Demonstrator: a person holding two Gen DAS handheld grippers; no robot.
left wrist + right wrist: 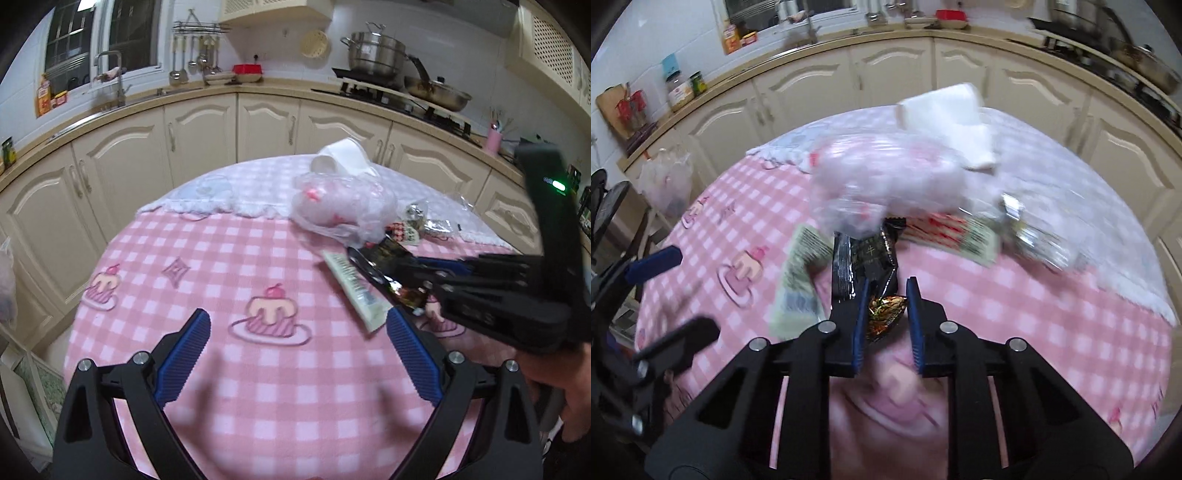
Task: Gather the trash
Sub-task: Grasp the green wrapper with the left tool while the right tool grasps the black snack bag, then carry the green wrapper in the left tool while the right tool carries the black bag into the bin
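Observation:
A pile of trash lies on the pink checked tablecloth (221, 258). A black snack wrapper (864, 258) sits between the jaws of my right gripper (888, 295), which is closed on its near end; it also shows in the left wrist view (384, 266). A pale green wrapper (354, 291) lies beside it. Behind are a crumpled clear plastic bag (340, 206), a white paper cup and tissue (343, 155) and silver foil wrappers (432, 221). My left gripper (299, 332) is open and empty above the cloth, left of the pile.
Cream kitchen cabinets (199, 129) curve around the table's far side, with a sink, pots and a stove on the counter. A filled plastic bag (666, 177) hangs at the left beyond the table edge. A red-white wrapper (938, 229) lies in the pile.

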